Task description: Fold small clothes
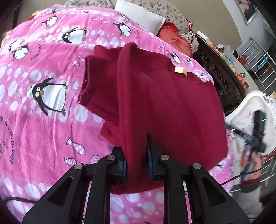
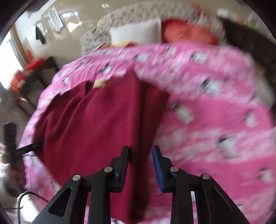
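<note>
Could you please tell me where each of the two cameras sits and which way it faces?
Left wrist: behind the left gripper, facing along it over the maroon garment between its fingers; the right gripper shows far right.
Right wrist: behind the right gripper, open above the garment's edge; image blurred.
Shared: garment, pink penguin blanket, white pillow.

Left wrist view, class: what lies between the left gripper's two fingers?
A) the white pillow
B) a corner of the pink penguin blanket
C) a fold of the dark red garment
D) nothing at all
C: a fold of the dark red garment runs down between the fingers of the left gripper, above the pink penguin blanket.
</note>
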`<state>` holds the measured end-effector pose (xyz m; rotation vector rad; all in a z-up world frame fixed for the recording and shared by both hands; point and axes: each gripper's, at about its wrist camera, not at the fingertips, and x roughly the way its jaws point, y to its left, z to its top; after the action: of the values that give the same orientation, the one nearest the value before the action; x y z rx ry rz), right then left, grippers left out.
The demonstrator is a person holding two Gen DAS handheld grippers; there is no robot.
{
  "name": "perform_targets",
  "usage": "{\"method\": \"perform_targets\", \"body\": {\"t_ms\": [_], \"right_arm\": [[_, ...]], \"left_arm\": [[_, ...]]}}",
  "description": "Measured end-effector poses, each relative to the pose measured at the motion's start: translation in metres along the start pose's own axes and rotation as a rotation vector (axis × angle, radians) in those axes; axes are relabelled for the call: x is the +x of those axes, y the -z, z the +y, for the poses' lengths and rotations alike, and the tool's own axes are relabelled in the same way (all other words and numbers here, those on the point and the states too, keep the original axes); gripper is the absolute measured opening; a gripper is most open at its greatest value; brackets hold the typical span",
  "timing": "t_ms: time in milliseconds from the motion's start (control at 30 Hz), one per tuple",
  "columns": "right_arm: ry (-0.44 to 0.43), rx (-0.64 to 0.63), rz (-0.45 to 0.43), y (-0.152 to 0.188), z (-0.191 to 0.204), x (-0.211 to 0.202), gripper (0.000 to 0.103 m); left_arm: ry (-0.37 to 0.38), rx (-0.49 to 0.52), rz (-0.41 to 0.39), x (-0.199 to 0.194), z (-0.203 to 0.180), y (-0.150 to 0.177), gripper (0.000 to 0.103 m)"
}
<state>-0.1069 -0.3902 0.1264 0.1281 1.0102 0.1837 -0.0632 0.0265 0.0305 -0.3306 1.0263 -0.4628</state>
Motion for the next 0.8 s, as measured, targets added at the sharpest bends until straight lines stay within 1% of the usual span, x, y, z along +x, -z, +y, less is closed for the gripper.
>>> {"method": "perform_targets", "body": {"t_ms": [33,100,133,167,200,267,300,367,400,500,567,600,633,667,733,767,800], "right_arm": [[-0.013,0.013,-0.05,-0.006,0.003,-0.016,0.027],[-0.094,0.031,-0.137,-0.018,0.012,-0.04,0.038],[-0.134,0.011,-0.16,-0.025,0.023,-0.044,0.04],[-0.169,-0.024,-0.155,-0.034,0.042,-0.041,0.041],[-0.188,-0.04,-0.142,-0.039,0.051,-0.036,0.041],[-0.258,-0.069,-0.087,-0.048,0.081,-0.011,0.041],[-0.285,-0.079,-0.055,-0.052,0.094,0.005,0.041],[-0.307,-0.09,0.019,-0.064,0.122,0.05,0.041],[-0.322,-0.087,0.047,-0.068,0.131,0.069,0.041],[-0.343,-0.086,0.097,-0.076,0.159,0.107,0.041],[-0.339,-0.113,0.144,-0.078,0.18,0.139,0.041],[-0.313,-0.133,0.174,-0.082,0.188,0.158,0.041],[-0.268,-0.151,0.19,-0.083,0.196,0.17,0.041],[-0.252,-0.156,0.189,-0.087,0.201,0.175,0.042],[-0.237,-0.154,0.197,-0.097,0.206,0.169,0.042],[-0.251,-0.156,0.178,-0.102,0.209,0.159,0.042],[-0.271,-0.156,0.159,-0.105,0.212,0.152,0.046]], "left_arm": [[-0.001,-0.007,-0.011,-0.001,0.0,0.002,0.021],[-0.009,-0.02,-0.028,-0.005,-0.001,0.007,0.025],[-0.019,-0.028,-0.033,-0.006,-0.001,0.008,0.028],[-0.025,-0.034,-0.034,-0.007,0.0,0.01,0.033],[-0.033,-0.042,-0.036,-0.008,0.001,0.013,0.037],[-0.055,-0.05,-0.043,-0.009,0.005,0.015,0.043],[-0.065,-0.049,-0.048,-0.011,0.007,0.019,0.045],[-0.074,-0.047,-0.057,-0.014,0.01,0.022,0.046],[-0.084,-0.054,-0.059,-0.015,0.012,0.023,0.049],[-0.095,-0.078,-0.075,-0.016,0.015,0.027,0.051],[-0.104,-0.078,-0.082,-0.014,0.015,0.027,0.051],[-0.105,-0.081,-0.088,-0.013,0.015,0.028,0.051],[-0.103,-0.089,-0.094,-0.012,0.015,0.028,0.052],[-0.097,-0.102,-0.096,-0.012,0.017,0.027,0.052],[-0.081,-0.12,-0.098,-0.012,0.019,0.027,0.054],[-0.07,-0.127,-0.1,-0.013,0.02,0.027,0.055],[-0.063,-0.133,-0.102,-0.013,0.021,0.027,0.056]]}}
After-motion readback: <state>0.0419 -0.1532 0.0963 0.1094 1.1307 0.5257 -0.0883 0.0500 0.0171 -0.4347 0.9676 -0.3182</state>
